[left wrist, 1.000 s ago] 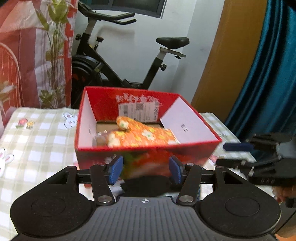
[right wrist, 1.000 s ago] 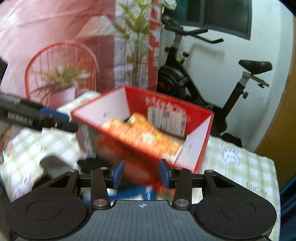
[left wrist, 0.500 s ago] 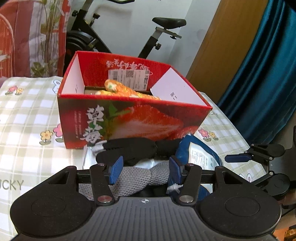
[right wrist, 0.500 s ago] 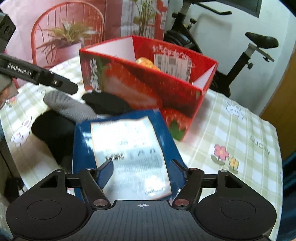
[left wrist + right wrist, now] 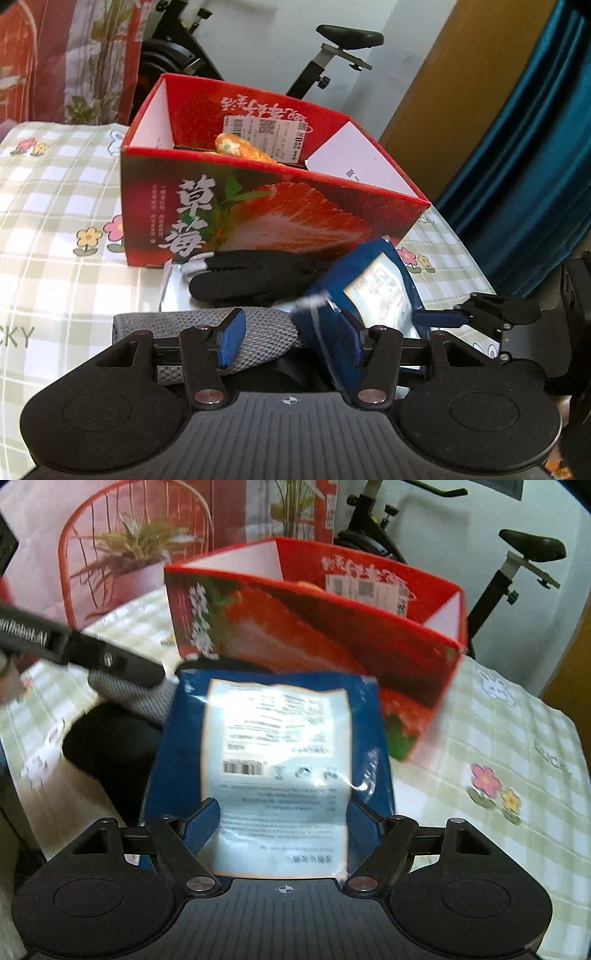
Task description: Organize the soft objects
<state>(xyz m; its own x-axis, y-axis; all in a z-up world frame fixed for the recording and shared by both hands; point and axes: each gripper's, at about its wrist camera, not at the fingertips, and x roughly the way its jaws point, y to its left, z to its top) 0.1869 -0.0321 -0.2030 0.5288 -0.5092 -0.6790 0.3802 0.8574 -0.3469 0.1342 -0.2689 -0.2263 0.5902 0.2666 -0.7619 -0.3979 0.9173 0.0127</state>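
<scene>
A red strawberry box (image 5: pixel 258 206) stands on the checked tablecloth, and an orange floral soft item (image 5: pixel 240 147) shows above its rim. A black glove (image 5: pixel 251 277), a grey knit cloth (image 5: pixel 177 325) and a blue packet (image 5: pixel 373 291) lie in a pile in front of the box. My left gripper (image 5: pixel 291 339) hangs open low over the grey cloth and the packet's edge. My right gripper (image 5: pixel 282 823) is low over the blue packet (image 5: pixel 277 753). Its jaws are opening with the packet lying between and under them, and the pads do not press on it.
The left gripper's arm (image 5: pixel 92 653) crosses the right wrist view at the left. The right gripper's finger (image 5: pixel 476 317) shows at the right of the left wrist view. An exercise bike (image 5: pixel 332 55), a blue curtain (image 5: pixel 524 147) and a red chair (image 5: pixel 129 535) stand behind the table.
Both grippers have come down from above the box's opening to the pile in front of it. The right jaws have spread wider, and the blue packet now fills that view.
</scene>
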